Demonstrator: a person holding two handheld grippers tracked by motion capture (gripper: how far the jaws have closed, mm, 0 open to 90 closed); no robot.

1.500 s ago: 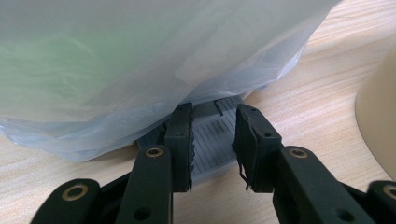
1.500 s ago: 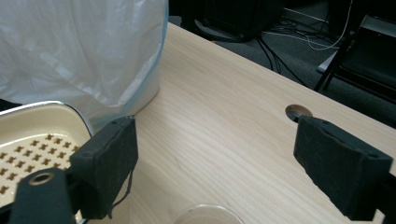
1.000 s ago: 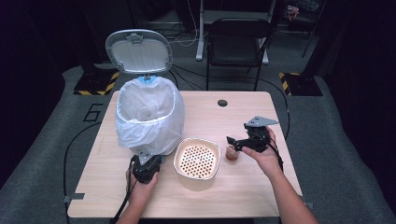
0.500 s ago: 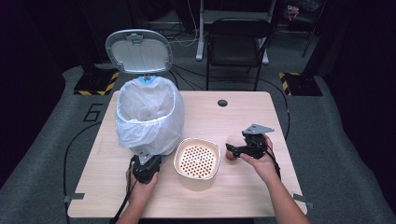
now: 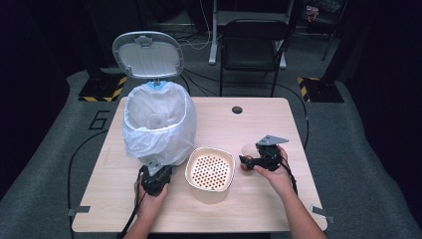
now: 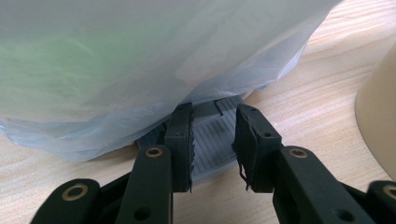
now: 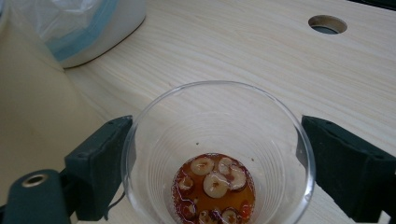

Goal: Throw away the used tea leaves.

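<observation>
Clear plastic cup [image 7: 217,154] holding amber liquid with sliced fruit: upright on the pale wooden table [image 5: 259,124], right of the cream perforated strainer bowl [image 5: 209,168]. Right gripper [image 5: 247,162]: jaws straddling the cup, just been closing. Left gripper [image 6: 214,140]: clamped on the grey pedal [image 6: 212,135] of the bag-lined bin [image 5: 158,122].

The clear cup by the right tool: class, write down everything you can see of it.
The cup is clear, thin-walled plastic with faint ridges and a round open rim. It stands upright on the wooden table, right of the cream strainer bowl. At its bottom lies a shallow layer of amber liquid with pale round slices and reddish bits. The right tool has its jaws on either side of it and has just been closing; the left jaw is at the wall, the right one looks slightly apart.
</observation>
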